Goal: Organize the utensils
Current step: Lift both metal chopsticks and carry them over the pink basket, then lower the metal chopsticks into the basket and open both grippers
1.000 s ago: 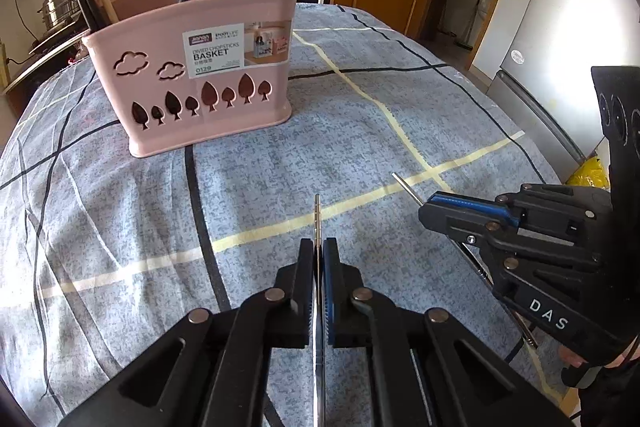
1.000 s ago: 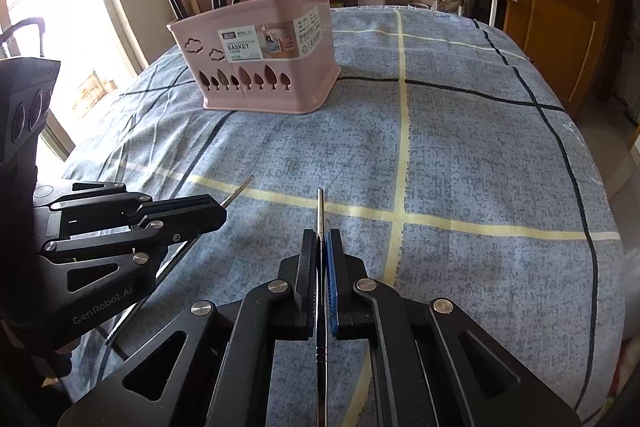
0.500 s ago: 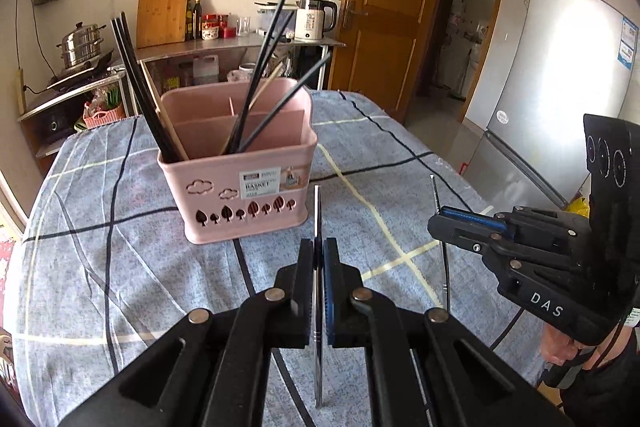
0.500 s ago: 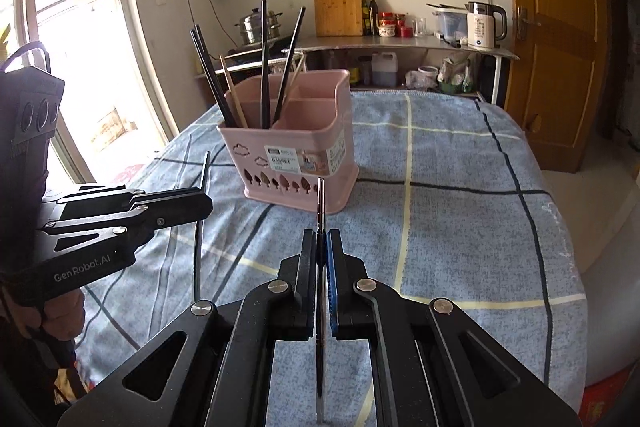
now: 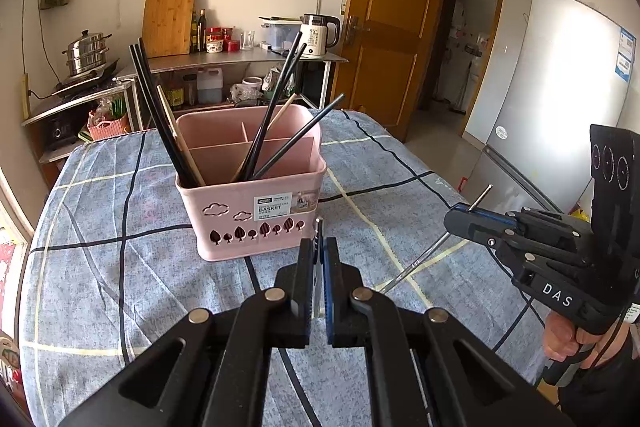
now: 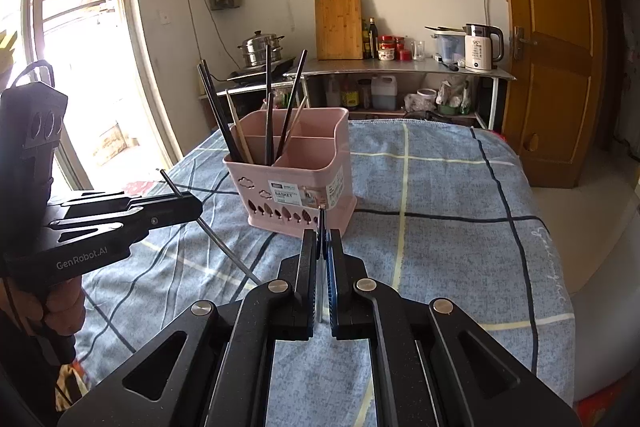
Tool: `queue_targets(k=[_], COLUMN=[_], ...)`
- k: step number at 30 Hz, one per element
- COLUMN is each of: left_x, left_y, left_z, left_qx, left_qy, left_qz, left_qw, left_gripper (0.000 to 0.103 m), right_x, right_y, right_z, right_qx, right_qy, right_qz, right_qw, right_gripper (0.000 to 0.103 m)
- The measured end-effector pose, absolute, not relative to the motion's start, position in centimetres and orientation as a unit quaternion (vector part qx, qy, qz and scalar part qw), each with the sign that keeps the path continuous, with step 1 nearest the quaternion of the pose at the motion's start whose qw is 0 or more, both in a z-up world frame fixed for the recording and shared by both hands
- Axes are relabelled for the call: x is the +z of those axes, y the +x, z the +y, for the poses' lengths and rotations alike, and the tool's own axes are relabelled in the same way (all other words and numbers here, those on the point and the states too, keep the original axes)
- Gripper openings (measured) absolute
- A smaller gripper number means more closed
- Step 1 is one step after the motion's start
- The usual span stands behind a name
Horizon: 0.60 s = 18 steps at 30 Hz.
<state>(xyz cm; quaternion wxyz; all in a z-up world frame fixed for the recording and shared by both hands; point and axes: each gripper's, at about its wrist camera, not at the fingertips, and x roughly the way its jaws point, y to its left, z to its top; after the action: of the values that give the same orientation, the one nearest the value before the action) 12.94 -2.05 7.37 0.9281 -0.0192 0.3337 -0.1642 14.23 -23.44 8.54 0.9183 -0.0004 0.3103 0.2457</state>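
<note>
We've got both hand-held grippers up above the worktop [image 5: 100, 247], each clenched on one metal chopstick. Left hand-held gripper [image 5: 319, 255] pinches its chopstick [image 5: 317, 291] w/ the tip poking fwd toward the pink basket [image 5: 256, 203]; right hand-held gripper [image 6: 322, 247] same, its chopstick [image 6: 321, 291] between the pads. Basket sits near, just ahead, w/ black & wooden chopsticks [image 5: 160, 115] already standing in it. Step, we reckon: carry phase, mid-transfer. Next needs tipping each stick upright, lining it over an open compartment, lowering, then letting go.
</note>
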Motion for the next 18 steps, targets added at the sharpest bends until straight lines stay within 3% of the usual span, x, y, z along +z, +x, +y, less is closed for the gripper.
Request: queue_targets(k=[18], left_x=[9.0], left_y=[11.7], left_z=[-0.7], left_qx=[-0.158], left_qy=[-0.019], left_qz=[0.325], left_qw=[0.932], left_gripper=[0.005], right_x=[10.2], right_y=[13.6], right_z=[-23.5], right_qx=[0.252], right_qy=[-0.012], right_qz=[0.298], right_qw=[0.921], right_gripper=[0.005])
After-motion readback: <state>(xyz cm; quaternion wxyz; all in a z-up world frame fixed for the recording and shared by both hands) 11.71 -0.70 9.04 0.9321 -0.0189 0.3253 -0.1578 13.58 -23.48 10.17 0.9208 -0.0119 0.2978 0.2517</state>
